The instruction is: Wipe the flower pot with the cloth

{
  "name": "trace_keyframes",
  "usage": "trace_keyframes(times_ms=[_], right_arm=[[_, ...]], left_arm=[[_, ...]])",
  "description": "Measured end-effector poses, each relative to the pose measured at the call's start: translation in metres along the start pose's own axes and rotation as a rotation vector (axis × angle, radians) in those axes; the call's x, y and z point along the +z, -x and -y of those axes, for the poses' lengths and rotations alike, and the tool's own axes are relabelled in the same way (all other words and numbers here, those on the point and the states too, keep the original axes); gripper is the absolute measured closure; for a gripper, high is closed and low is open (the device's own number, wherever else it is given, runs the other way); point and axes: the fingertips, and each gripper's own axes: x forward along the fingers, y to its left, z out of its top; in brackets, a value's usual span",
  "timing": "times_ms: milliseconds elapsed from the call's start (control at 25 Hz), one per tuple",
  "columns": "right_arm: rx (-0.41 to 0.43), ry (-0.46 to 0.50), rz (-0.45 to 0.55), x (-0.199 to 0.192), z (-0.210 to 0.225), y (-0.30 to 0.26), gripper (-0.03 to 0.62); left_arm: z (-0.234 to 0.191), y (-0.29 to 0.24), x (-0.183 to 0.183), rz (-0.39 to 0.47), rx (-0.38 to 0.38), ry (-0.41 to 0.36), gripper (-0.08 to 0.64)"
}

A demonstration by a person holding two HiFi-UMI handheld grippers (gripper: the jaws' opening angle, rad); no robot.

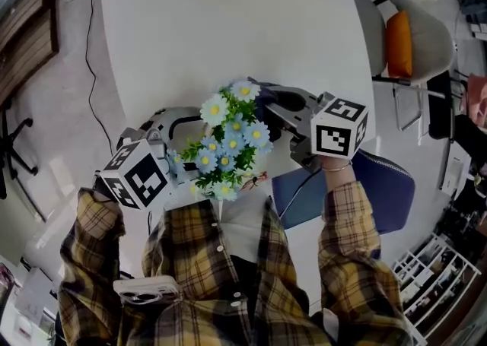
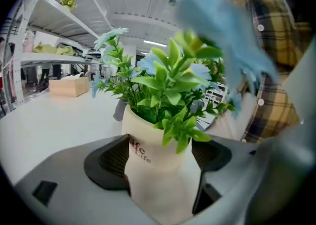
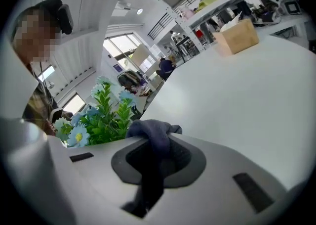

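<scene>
A cream flower pot (image 2: 157,169) with green leaves and pale blue daisies (image 1: 228,143) is held up above the white table (image 1: 228,25), close to the person's chest. My left gripper (image 2: 160,162) is shut on the pot, one jaw on each side of it. The pot itself is hidden under the flowers in the head view. My right gripper (image 3: 153,162) is shut on a dark blue cloth (image 3: 152,137), whose bunched end pokes out toward the flowers (image 3: 98,117) at its left. In the head view the right gripper (image 1: 285,120) sits just right of the bouquet, the left gripper (image 1: 179,158) just left of it.
A cardboard box (image 3: 237,37) stands at the table's far edge. A blue chair seat (image 1: 365,192) is at the right beside the person, and a chair with an orange cushion (image 1: 399,42) stands further right. A phone (image 1: 148,289) sticks out of the plaid shirt.
</scene>
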Motion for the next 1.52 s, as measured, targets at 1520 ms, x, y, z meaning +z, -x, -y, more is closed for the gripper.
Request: trace_keyframes(times_ms=[1520], right_arm=[[-0.287, -0.221, 0.223, -0.095, -0.059, 0.049, 0.569]], left_arm=[[0.053, 0.020, -0.024, 0.065, 0.434, 0.533, 0.156]])
